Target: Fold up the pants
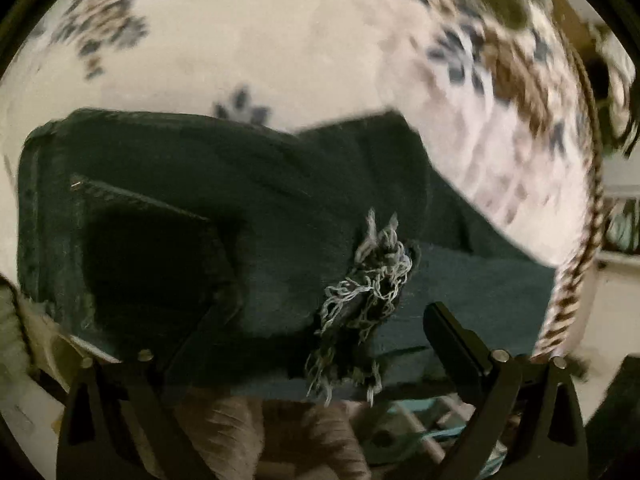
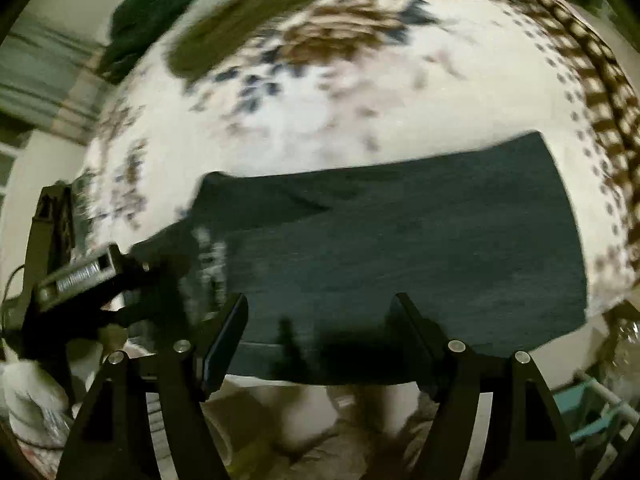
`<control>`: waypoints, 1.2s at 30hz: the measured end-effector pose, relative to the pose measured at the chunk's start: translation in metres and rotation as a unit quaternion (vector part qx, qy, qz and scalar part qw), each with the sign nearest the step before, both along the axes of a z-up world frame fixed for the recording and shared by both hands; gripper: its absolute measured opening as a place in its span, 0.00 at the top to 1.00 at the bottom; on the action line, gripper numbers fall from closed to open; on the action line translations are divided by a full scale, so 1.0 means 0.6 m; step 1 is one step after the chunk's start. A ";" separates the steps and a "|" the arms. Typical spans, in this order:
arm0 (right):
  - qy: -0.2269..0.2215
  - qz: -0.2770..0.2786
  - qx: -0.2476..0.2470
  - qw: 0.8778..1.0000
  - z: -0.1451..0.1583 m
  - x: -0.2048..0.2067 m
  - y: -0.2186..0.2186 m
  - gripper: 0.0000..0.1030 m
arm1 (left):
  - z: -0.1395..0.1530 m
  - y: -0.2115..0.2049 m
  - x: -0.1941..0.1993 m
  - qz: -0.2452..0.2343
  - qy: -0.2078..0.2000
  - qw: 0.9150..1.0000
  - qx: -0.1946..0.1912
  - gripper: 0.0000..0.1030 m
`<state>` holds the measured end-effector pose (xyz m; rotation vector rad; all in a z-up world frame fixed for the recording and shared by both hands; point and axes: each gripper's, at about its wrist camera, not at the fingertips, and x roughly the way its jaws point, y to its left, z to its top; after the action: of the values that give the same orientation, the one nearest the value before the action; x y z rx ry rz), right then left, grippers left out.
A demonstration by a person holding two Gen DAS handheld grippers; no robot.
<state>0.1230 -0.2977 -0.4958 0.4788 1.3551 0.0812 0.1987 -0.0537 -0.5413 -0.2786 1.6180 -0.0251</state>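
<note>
Pants [image 1: 248,216] lie on the patterned cloth [image 1: 280,32], near its front edge. Left gripper [image 1: 288,340] hangs wide over the frayed tear; right gripper [image 2: 320,340] is wide too, holding nothing. Next fold probably needs both gripping that edge.

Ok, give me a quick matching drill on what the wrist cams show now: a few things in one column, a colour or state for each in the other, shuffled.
Things:
1. pants
2. frayed rip
3. cloth
4. right gripper

States:
A. white with brown and blue pattern
B. open, nothing pressed between the pads
C. dark denim, folded, lying flat
D. pale loose threads

Pairs: 1-C, 2-D, 3-A, 4-B
</note>
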 end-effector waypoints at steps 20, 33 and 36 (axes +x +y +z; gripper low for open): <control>0.068 0.017 -0.161 0.984 -0.043 0.046 0.030 0.10 | -0.003 -0.015 -0.029 -0.043 -0.046 0.991 0.116 0.71; 0.046 0.035 -0.201 0.978 0.021 0.028 0.088 0.02 | 0.105 0.107 -0.037 0.035 -0.086 0.989 0.111 0.21; 0.047 0.038 -0.187 0.980 0.028 0.023 0.104 0.02 | 0.100 0.155 -0.068 0.108 -0.097 0.988 0.057 0.21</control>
<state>0.1368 -0.2351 -0.4792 0.1141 1.4409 -0.1345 0.1578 0.0396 -0.4815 -0.3513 1.3836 0.2003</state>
